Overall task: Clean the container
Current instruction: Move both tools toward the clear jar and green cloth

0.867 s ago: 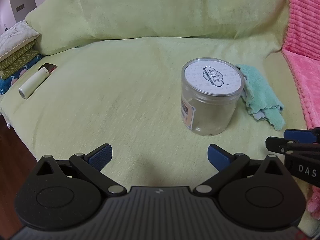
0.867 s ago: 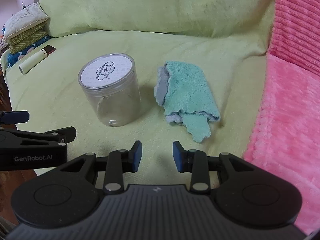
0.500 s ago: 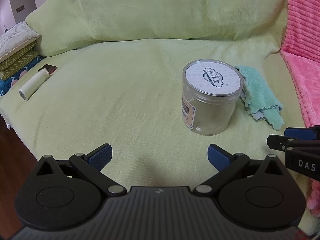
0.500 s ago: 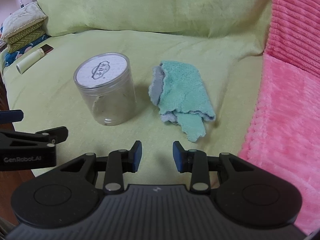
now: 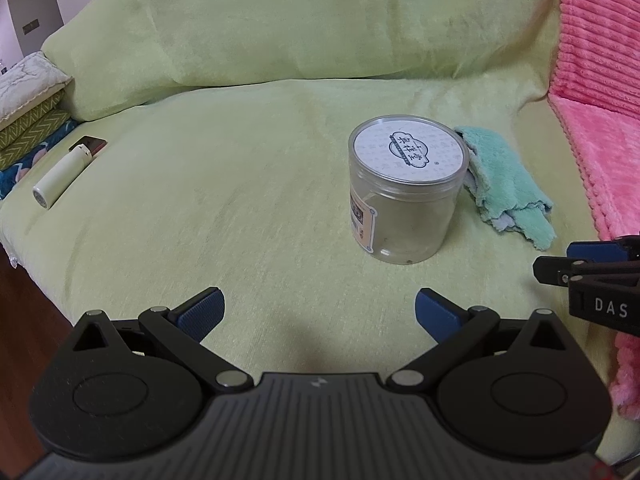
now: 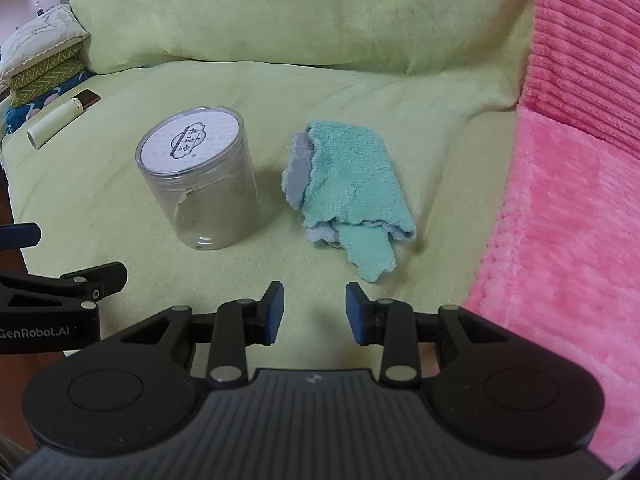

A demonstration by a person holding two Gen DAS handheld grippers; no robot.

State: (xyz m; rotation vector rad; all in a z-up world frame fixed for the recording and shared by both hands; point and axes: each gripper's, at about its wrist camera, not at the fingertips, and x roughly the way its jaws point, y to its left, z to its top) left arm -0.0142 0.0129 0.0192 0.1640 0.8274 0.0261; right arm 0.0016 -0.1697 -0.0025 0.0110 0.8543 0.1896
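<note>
Soft even indoor light, faint shadows, sharp focus, strong fisheye bending, dark vignetted corners

The teal cloth (image 5: 508, 184) is partly hidden behind the clear jar (image 5: 404, 188). The stacked cushions (image 5: 28, 108) are cut off by the left edge. The lid's print is unreadable.

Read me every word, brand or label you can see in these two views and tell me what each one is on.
"DAS", cut off at the frame edge: on the right gripper body, seen from the left wrist view.
"GenRobot.AI": on the left gripper body, seen from the right wrist view.
Chinese characters in a cloud emblem on the jar lid: too blurred to read.
Side label on the jar: too small to read.
</note>
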